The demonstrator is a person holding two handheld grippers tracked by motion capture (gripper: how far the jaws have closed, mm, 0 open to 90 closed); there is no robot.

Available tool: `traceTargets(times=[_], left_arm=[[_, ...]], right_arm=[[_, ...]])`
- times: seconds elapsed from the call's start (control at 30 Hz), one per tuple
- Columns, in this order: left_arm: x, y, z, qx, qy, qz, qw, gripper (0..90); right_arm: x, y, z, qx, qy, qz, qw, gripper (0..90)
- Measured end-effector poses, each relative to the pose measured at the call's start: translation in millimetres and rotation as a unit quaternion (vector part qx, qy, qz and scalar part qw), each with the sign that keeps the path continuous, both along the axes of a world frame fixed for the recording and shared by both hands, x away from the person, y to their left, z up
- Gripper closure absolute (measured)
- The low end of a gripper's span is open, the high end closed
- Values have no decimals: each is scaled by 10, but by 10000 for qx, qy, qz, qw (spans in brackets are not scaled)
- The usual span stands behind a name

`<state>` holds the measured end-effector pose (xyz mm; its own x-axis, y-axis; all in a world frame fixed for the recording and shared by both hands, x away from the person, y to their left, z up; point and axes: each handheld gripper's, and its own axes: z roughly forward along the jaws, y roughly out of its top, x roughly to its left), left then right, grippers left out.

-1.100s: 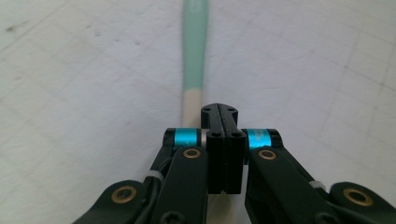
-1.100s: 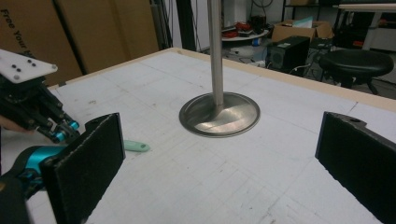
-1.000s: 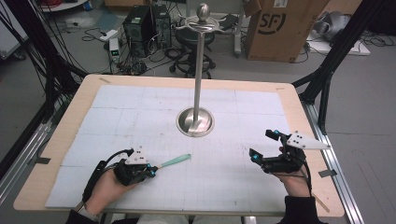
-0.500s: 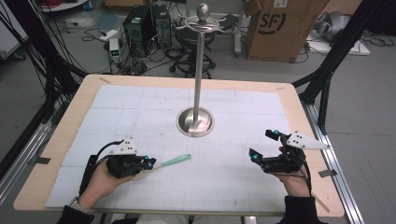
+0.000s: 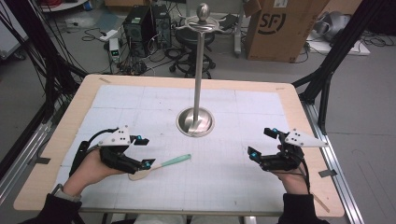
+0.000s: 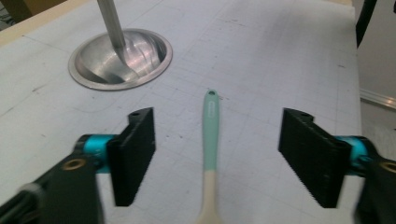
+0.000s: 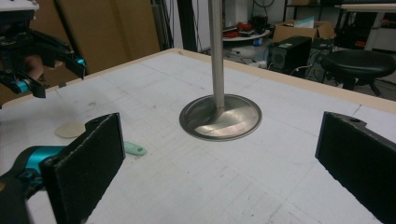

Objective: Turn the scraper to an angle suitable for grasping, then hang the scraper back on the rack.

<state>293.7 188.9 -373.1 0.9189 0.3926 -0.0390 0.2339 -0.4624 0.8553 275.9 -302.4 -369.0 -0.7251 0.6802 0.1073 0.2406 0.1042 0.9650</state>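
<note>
Even overhead light, soft shadows on the surface [image 5: 233, 186]. Glare streaks on the metal stand base [image 6: 120, 58]. Left hand-held gripper [image 6: 219, 156] view blurred at its bottom corners; high view soft, room behind the far edge dimmer.

Metal stand [image 5: 196, 116] upright mid-table; cardboard box [image 5: 275, 28], black stool [image 5: 189, 46] behind table.

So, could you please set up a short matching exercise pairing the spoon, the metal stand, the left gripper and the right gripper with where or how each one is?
Things:
1. spoon
2. metal stand
3. left gripper
4. right gripper

States:
A. upright at the mat's centre
B. open, above the spoon's bowl end
C. lying flat on the mat
D. open, at the mat's right side

Pairs: 1-C, 2-A, 3-B, 4-D
</note>
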Motion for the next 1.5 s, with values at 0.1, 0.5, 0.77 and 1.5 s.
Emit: traceTargets(times=[0.1,0.5,0.77,1.5], left_arm=[[52,-35,0,237,191,-82,9995,207],[250,-180,-71,857,629,-94,9943,243],[332,-403,-54,1622,764,-416,9829,278],[380,-705,-290,3263,1218,-577,9356,604]], right_arm=[[9,14,-2,-5,-2,36,10000,5],[2,0,-13,-2,11,16,10000,5],[-4,-12,-11,1,15,20,10000,5],[-5,-27,-20,25,36,14,10000,5]])
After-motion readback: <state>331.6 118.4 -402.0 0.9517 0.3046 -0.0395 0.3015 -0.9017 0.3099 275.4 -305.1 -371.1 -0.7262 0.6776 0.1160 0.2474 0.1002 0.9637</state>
